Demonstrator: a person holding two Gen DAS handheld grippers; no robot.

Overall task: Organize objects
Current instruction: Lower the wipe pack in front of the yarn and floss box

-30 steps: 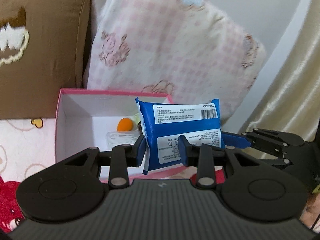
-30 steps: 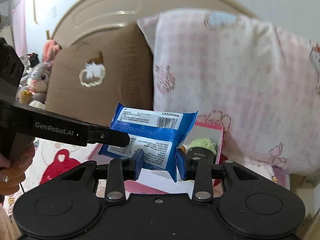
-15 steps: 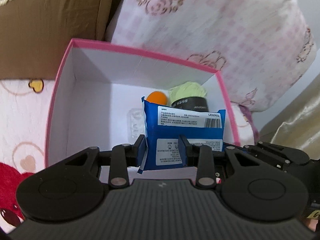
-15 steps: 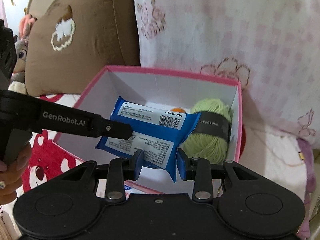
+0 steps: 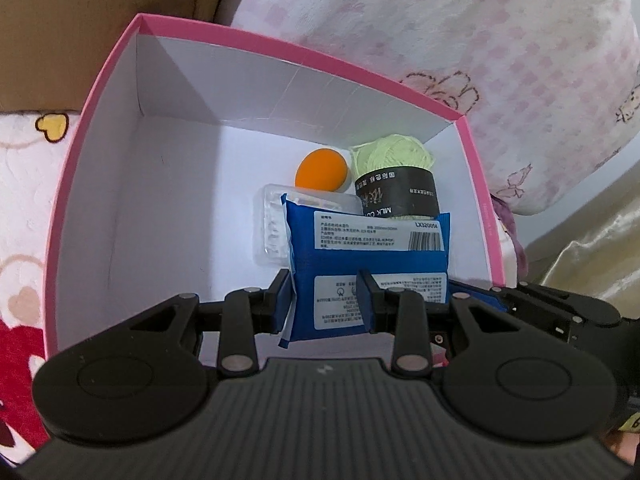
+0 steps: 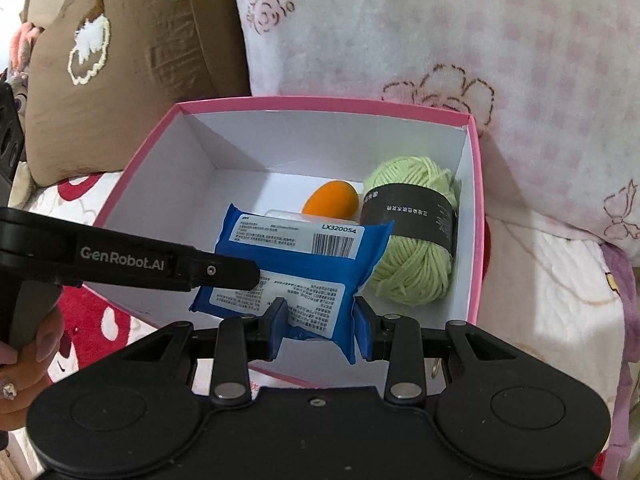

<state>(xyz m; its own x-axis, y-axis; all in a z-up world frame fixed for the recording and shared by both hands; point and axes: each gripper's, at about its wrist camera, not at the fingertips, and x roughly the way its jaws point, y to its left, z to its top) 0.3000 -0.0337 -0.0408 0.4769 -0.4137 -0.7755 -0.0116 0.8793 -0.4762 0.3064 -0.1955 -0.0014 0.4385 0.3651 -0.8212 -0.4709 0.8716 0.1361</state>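
The blue packet [image 5: 368, 256] was held inside the open top of the pink box [image 5: 100, 92], above the box floor, with both grippers clamped on it: the left gripper [image 5: 325, 304] pressed its blue pads against the packet's near left end, and the right gripper [image 6: 321, 326] pinched the packet's near right corner. Two white labels on the packet carried dense printed text too small to read; the upper label bore a barcode and the code "LX320054", which was sharp in the right wrist view and partly blurred in the left wrist view. The left gripper's finger, seen in the right wrist view, was marked "GenRobot.AI". In the box, the ball of light green yarn [image 6: 416, 248] lay against the right wall, wrapped in a dark paper band [image 5: 396, 196]; the left wrist view showed "MILK CO" upside down on that band, which the right wrist view did not resolve. The orange egg-shaped object [image 5: 321, 170] sat just left of the yarn. The clear plastic case [image 5: 272, 232] lay on the box floor beneath the packet, plain in the left wrist view but almost hidden in the right. Only the right wrist view showed the person's hand [image 6: 30, 360] on the left gripper's handle and the brown cushion [image 6: 132, 52] with its white embroidered motif.
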